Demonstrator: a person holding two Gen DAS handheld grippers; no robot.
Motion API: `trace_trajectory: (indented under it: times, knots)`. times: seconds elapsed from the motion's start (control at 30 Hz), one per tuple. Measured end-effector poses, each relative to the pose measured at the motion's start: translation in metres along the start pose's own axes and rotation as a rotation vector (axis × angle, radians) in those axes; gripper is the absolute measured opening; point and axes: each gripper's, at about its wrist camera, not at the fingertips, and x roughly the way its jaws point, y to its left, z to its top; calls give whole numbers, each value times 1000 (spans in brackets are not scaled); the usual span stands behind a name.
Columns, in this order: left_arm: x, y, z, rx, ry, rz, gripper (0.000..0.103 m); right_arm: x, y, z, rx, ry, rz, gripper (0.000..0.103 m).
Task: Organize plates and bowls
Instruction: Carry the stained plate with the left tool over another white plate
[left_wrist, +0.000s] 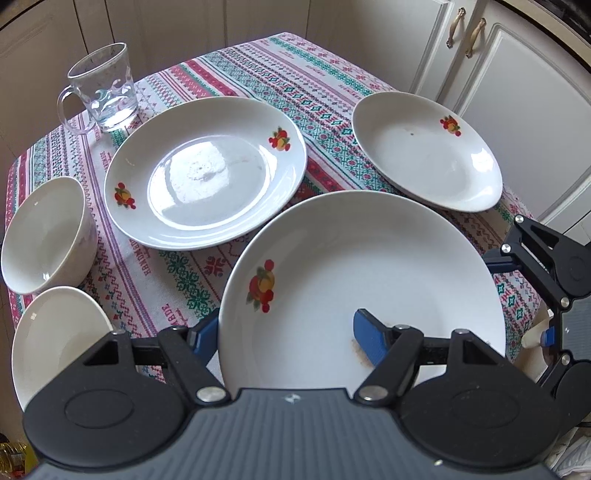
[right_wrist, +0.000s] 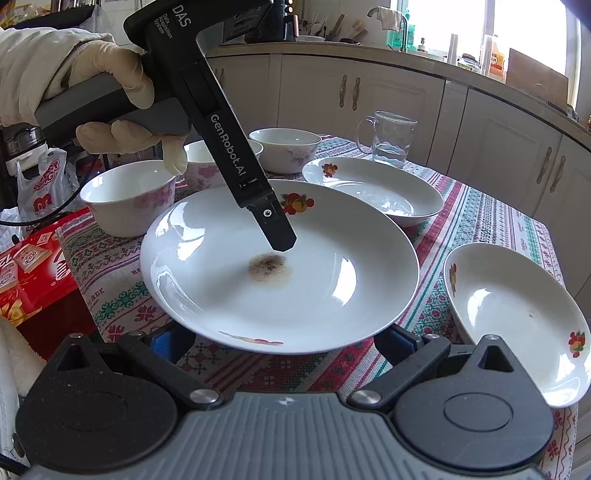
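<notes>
A white deep plate (left_wrist: 362, 273) with a fruit print and a brown stain sits in the middle of the table; it also shows in the right wrist view (right_wrist: 280, 295). My left gripper (left_wrist: 288, 339) straddles its near rim, one blue finger (left_wrist: 369, 339) inside the plate and the other outside; whether it pinches the rim is unclear. My right gripper (right_wrist: 284, 343) is open, its fingers low under the plate's near rim. A second plate (left_wrist: 207, 173) lies behind, a third (left_wrist: 424, 151) at the right. White bowls (left_wrist: 44, 232) stand at the left.
A glass mug (left_wrist: 103, 88) with some water stands at the table's far corner. A patterned tablecloth (left_wrist: 177, 280) covers the table. Cream cabinets (left_wrist: 517, 96) stand close behind. A red box (right_wrist: 29, 273) lies beside the table.
</notes>
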Motion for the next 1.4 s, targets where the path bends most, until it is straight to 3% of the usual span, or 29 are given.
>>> trace_trajectory:
  times: [0.47,1.4]
  knots:
    - [0,-21,35,45,-37,0,74,-13,-26,5,0,-26,-47,103]
    - [49,-78,127,199,-36,-59,74,-40,-104,-17,87,-27,-189,103]
